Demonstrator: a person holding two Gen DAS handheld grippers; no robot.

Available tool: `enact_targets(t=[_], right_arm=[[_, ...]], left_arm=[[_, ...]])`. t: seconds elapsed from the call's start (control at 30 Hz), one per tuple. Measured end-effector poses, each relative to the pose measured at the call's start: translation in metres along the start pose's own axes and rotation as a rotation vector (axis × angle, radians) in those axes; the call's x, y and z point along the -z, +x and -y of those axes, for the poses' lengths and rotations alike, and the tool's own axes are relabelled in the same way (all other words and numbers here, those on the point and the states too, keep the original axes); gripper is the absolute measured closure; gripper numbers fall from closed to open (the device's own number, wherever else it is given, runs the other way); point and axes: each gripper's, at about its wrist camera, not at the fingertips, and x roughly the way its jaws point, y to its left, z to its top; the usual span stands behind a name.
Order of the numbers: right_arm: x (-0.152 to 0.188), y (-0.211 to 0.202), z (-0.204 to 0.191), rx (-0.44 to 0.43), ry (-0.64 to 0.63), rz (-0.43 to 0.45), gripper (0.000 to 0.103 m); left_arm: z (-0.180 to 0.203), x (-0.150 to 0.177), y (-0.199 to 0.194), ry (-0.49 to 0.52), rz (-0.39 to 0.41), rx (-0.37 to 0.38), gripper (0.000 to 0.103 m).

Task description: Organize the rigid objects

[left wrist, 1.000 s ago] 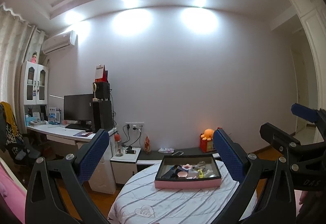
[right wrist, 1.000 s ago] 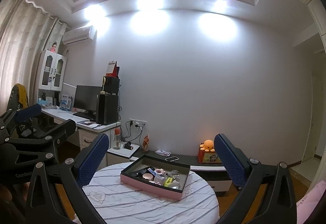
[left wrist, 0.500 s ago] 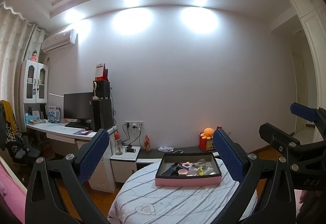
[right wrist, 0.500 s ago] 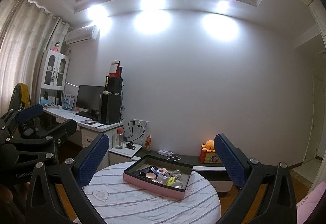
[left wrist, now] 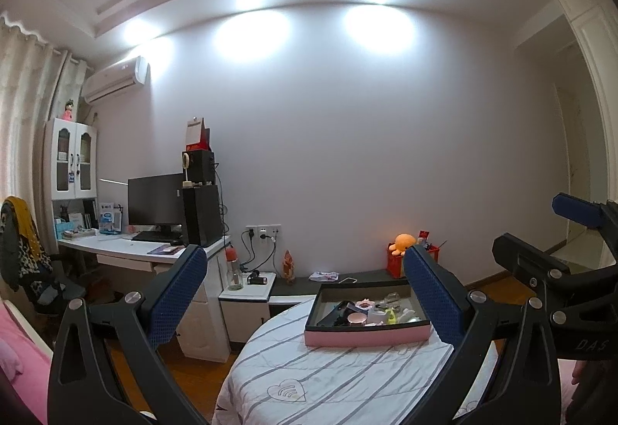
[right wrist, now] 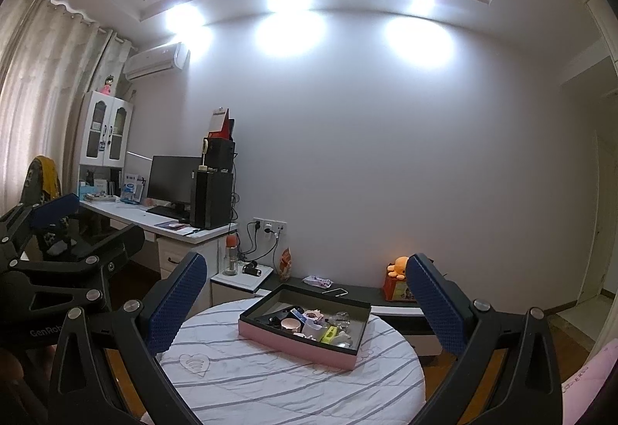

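Note:
A shallow box tray with a pink outer wall (left wrist: pixel 367 338) (right wrist: pixel 293 345) stands on a round table under a white striped cloth (left wrist: pixel 328 382) (right wrist: pixel 270 390). Several small items lie in it, among them a round pink compact (left wrist: pixel 356 317) (right wrist: pixel 290 324), a yellow piece (left wrist: pixel 391 317) (right wrist: pixel 328 334) and a black object (left wrist: pixel 336 311). My left gripper (left wrist: pixel 304 259) is open and holds nothing, short of the table and above it. My right gripper (right wrist: pixel 306 262) is open too, with the tray framed between its blue pads. Each gripper also shows at the edge of the other's view.
A white desk (left wrist: pixel 127 251) with a monitor and a black computer tower stands at the left wall. A small white cabinet (left wrist: pixel 247 293) with a bottle is beside it. A low dark shelf (right wrist: pixel 370 295) behind the table carries an orange plush toy (left wrist: pixel 403 243). A pink bed edge (left wrist: pixel 23 367) is at lower left.
Both views have tipped slightly downward: the tray sits a little higher in each frame and more of the striped cloth shows. Both grippers remain open.

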Motion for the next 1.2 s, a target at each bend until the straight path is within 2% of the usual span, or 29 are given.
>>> enact_targets(t=[1.2], right_arm=[[0.010, 0.006, 0.017, 0.018, 0.034, -0.038, 0.000]], left_arm=[[0.021, 0.005, 0.013, 0.018, -0.029, 0.034, 0.000]])
